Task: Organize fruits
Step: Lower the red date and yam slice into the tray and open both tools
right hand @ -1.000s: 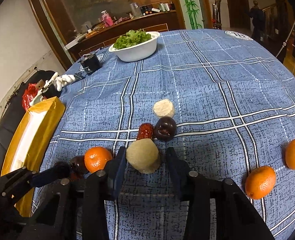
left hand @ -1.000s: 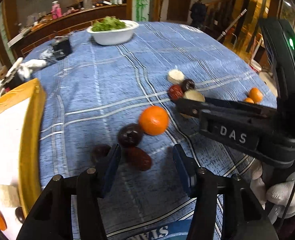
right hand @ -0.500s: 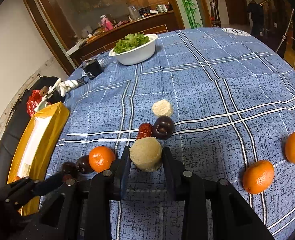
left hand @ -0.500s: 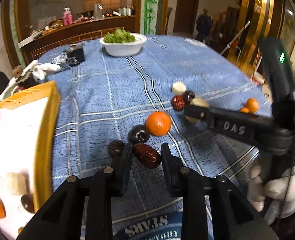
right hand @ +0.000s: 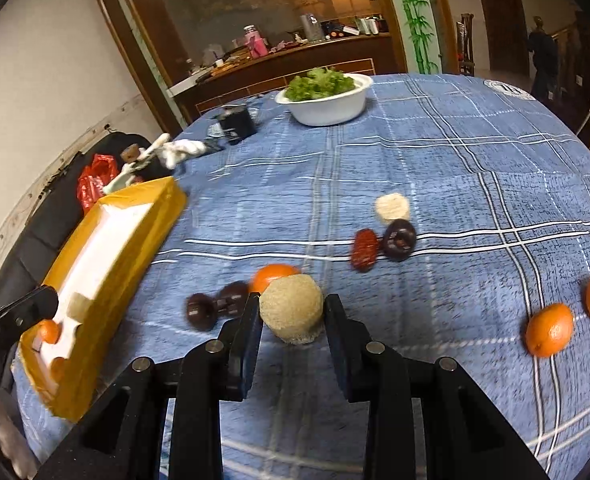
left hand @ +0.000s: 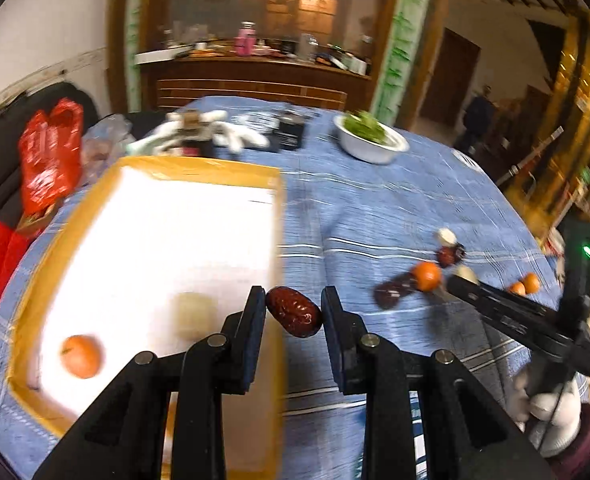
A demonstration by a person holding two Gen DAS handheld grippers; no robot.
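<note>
My left gripper (left hand: 293, 316) is shut on a red date (left hand: 293, 317), held in the air over the right rim of the yellow box (left hand: 71, 224). An orange (left hand: 80, 356) and a beige round fruit (left hand: 193, 315) lie on the box's white floor. My right gripper (right hand: 293, 316) is shut on a beige round fruit (right hand: 291, 307), lifted just above the blue checked cloth (right hand: 455, 160). Behind it on the cloth lie an orange (right hand: 273, 276), two dark plums (right hand: 201, 311), a red date (right hand: 364, 249), a dark plum (right hand: 400, 239) and a pale fruit (right hand: 392, 207). Two oranges (right hand: 549, 330) lie at the right.
A white bowl of greens (right hand: 324, 98) stands at the far side of the round table. A black box (right hand: 237, 125) and white gloves (right hand: 183, 148) lie near the far left edge. A red bag (left hand: 49, 156) sits left of the table. A person stands in the far doorway.
My left gripper closed on the red date, lifted it and swung left to the yellow box. My right gripper closed on the beige fruit and raised it a little.
</note>
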